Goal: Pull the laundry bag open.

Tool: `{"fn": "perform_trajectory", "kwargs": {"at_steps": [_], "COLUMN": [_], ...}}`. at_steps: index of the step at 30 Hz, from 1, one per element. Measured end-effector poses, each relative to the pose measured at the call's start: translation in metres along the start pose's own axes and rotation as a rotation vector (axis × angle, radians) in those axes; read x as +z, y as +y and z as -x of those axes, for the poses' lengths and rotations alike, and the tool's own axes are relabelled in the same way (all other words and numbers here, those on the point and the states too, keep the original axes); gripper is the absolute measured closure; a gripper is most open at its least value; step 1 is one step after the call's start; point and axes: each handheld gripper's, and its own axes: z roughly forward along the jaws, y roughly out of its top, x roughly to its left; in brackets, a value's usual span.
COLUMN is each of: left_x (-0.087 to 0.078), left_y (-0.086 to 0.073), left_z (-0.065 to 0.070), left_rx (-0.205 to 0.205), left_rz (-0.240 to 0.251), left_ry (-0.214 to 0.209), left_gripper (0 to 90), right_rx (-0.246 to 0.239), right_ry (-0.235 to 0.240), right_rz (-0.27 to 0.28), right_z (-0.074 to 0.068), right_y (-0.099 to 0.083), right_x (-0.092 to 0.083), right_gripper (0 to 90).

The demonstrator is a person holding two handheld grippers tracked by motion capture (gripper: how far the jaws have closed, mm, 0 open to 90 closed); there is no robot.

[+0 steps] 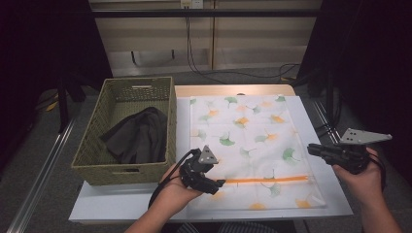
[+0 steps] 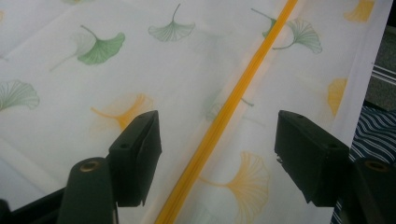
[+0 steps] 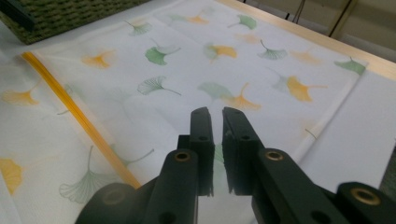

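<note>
Left claw [image 1: 218,183] first: I have it low over the near left part of the ginkgo-print bag [image 1: 252,145], jaws spread wide with nothing between them but air. Through the left gripper view the two black jaws straddle the orange zip strip [image 2: 224,116], which runs slantwise between them without touching either pad. Right claw [image 1: 312,148] sits out at the bag's right edge, held level and pointing inward; in the right gripper view its jaws [image 3: 215,140] are nearly together, a thin slit left between the pads, and I see nothing pinched there.

As for the bag, it lies flat on the white surface [image 1: 121,204], taking up most of the middle and right. It is a white, slightly translucent sheet printed with green and orange ginkgo leaves, and the orange strip [image 1: 267,179] crosses it near my edge. Faint fold creases show in the fabric.

Just beside its left edge stands a woven green basket [image 1: 92,141] with a dark garment [image 1: 138,136] crumpled inside.
</note>
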Motion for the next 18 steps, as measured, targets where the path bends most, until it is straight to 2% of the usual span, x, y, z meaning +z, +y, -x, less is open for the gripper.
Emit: {"fn": "perform_trajectory", "kwargs": {"at_steps": [4, 8, 12, 14, 15, 18], "left_x": [0.005, 0.011, 0.015, 0.018, 0.018, 0.020], "left_y": [0.007, 0.014, 0.014, 0.013, 0.013, 0.012], "left_z": [-0.001, -0.003, -0.005, -0.004, -0.005, -0.006], "left_rx": [0.000, 0.003, 0.015, 0.016, 0.022, 0.028], "left_rz": [0.007, 0.032, 0.026, 0.016, 0.014, 0.013], "left_ry": [-0.003, -0.009, 0.009, 0.025, 0.020, 0.024], "left_gripper": [31.2, 31.2, 31.2, 31.2, 31.2, 31.2], "right_rx": [0.011, 0.029, 0.061, 0.073, 0.092, 0.095], "right_ry": [-0.001, -0.041, -0.051, -0.062, -0.064, -0.051], "right_rz": [-0.010, -0.034, -0.056, -0.075, -0.087, -0.116], "right_z": [0.001, 0.001, 0.003, 0.003, 0.004, 0.005], "right_y": [-0.005, -0.012, -0.018, -0.021, -0.025, -0.029], "right_x": [-0.002, -0.006, -0.010, -0.011, -0.011, -0.010], "right_gripper": [81.5, 82.8, 83.8, 82.0, 78.2, 76.6]}}
